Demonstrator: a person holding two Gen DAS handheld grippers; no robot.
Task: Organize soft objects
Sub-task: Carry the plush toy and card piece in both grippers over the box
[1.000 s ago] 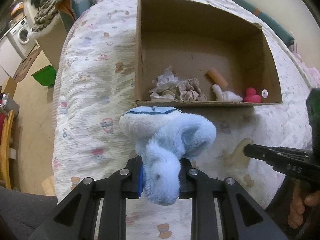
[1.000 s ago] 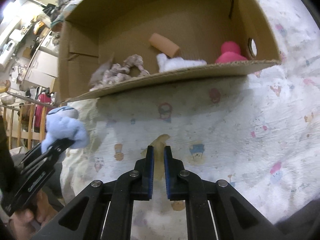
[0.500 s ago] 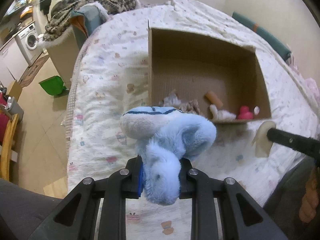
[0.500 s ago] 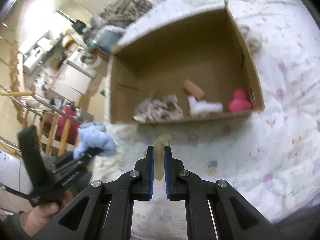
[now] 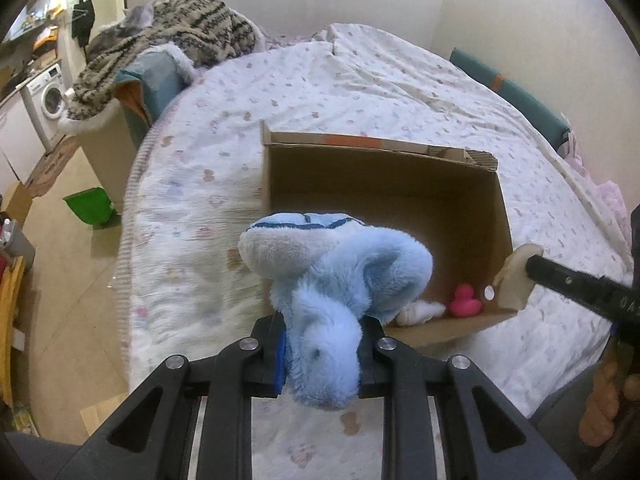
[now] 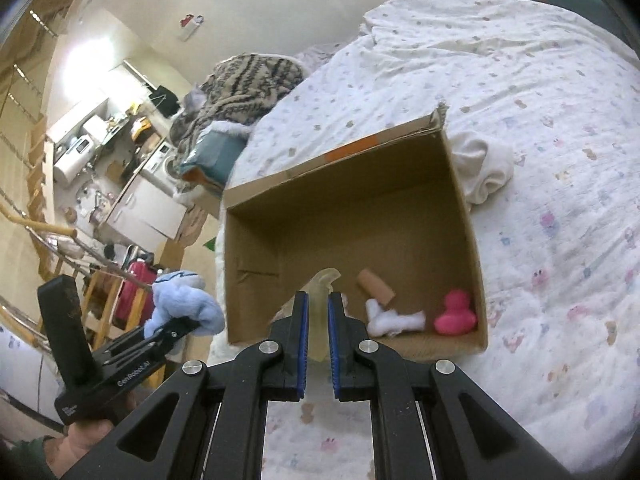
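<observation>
The left gripper [image 5: 322, 354] holds a blue plush toy [image 5: 336, 276] tight between its jaws, above the near left corner of the cardboard box [image 5: 384, 184] on the bed [image 5: 360, 80]. The right gripper [image 6: 317, 322] pinches a thin pale yellowish piece [image 6: 322, 292] over the near wall.

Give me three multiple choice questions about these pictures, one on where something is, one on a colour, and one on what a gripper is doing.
1. Where is the duck?
A. on the bedspread
B. in the cardboard box
C. on the floor

2. What colour is the plush toy?
A. light blue
B. green
C. red

3. What is the right gripper doing?
A. standing open, empty
B. shut on a pale soft piece
C. gripping the box wall

Answers: 1 B, it sits in the box's near corner. 2 A, its fur is light blue. 3 B, the piece is pinched between the pads.
</observation>
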